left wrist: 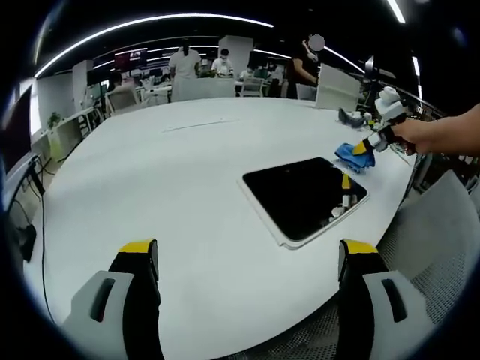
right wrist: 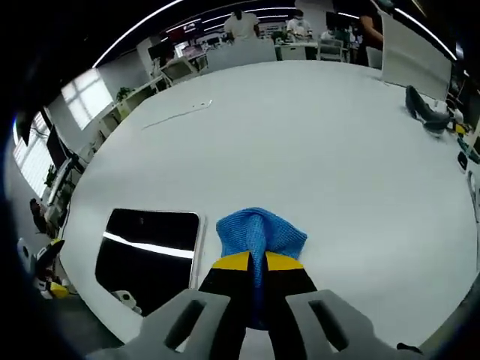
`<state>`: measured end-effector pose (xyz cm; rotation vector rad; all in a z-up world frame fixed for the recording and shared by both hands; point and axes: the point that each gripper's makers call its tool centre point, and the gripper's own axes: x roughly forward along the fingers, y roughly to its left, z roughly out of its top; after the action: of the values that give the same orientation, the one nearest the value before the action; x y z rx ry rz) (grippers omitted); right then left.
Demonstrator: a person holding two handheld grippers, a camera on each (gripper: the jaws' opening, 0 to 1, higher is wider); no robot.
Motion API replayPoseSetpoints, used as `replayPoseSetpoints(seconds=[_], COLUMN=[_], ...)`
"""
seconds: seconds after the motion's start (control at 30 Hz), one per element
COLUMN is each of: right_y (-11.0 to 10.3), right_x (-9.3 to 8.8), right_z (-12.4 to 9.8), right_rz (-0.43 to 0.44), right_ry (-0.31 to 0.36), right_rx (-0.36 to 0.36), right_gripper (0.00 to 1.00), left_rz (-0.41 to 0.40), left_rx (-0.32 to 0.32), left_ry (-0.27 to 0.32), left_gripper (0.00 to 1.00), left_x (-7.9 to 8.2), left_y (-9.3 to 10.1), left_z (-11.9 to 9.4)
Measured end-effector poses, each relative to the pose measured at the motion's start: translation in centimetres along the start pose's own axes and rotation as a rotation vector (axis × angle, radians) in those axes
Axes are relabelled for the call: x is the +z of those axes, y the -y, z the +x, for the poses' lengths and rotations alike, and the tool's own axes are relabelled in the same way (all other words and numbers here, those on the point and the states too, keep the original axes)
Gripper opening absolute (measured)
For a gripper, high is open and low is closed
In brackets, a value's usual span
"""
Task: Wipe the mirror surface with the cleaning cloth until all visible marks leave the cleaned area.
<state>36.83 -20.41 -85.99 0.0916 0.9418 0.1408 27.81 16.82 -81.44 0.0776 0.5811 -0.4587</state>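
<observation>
- My right gripper [right wrist: 257,262] has its jaws closed on the blue cleaning cloth [right wrist: 259,232], which bunches out ahead of the tips.
- My left gripper [left wrist: 247,251] hangs wide open and holds nothing.
- The mirror [left wrist: 306,196] lies flat on the white table [left wrist: 172,187], near its edge, just beside the cloth.
- Status: cloth is secured and rests on the table; it is not yet on the glass. I judge all wiping remains.

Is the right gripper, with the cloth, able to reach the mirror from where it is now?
Probably yes. The right gripper is shut on the blue cloth beside the mirror, and only bare white table lies between them.
</observation>
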Motion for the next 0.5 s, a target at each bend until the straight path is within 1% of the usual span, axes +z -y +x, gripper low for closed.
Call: replayPoseSetpoints(seconds=[0.03, 0.07, 0.1, 0.13, 0.2, 0.23, 0.27, 0.33, 0.37, 0.43, 0.5], right_y=[0.0, 0.1, 0.1, 0.0, -0.1, -0.2, -0.1, -0.2, -0.3, -0.6, -1.3], right_x=[-0.3, -0.5, -0.7, -0.8, -1.6, -1.7, -1.3, -1.3, -1.1, -1.1, -0.9], right_z=[0.2, 0.3, 0.3, 0.4, 0.9, 0.9, 1.0, 1.0, 1.0, 0.9, 0.7], right_rz=[-0.037, -0.055, -0.075, -0.112, -0.109, -0.118, -0.186, -0.172, -0.183, -0.188, -0.141], right_ry=[0.000, -0.001, 0.008, 0.016, 0.006, 0.020, 0.057, 0.073, 0.083, 0.090, 0.107], right_rx=[0.012, 0.007, 0.010, 0.025, 0.023, 0.025, 0.027, 0.035, 0.042, 0.076, 0.128], right_gripper=[0.00, 0.00, 0.00, 0.01, 0.02, 0.02, 0.02, 0.02, 0.03, 0.08, 0.16], left_rz=[0.012, 0.019, 0.022, 0.012, 0.005, 0.000, -0.016, -0.023, -0.019, -0.012, -0.020], left_rx=[-0.002, 0.003, 0.009, 0.007, 0.011, 0.013, 0.011, 0.009, 0.010, 0.013, 0.017], left_ry=[0.001, -0.001, -0.003, -0.003, 0.000, 0.005, 0.009, 0.003, 0.003, 0.010, 0.016], left_gripper=[0.99, 0.99, 0.99, 0.99, 0.99, 0.99, 0.99, 0.99, 0.99, 0.99, 0.99], left_x=[0.1, 0.1, 0.0, 0.0, 0.0, 0.1, 0.2, 0.0, 0.0, 0.2, 0.3], left_y=[0.1, 0.0, -0.1, -0.1, -0.3, -0.3, -0.4, -0.4, -0.3, -0.4, -0.4], left_z=[0.0, 0.1, 0.1, 0.1, 0.1, 0.0, 0.0, 0.0, 0.0, 0.0, -0.1])
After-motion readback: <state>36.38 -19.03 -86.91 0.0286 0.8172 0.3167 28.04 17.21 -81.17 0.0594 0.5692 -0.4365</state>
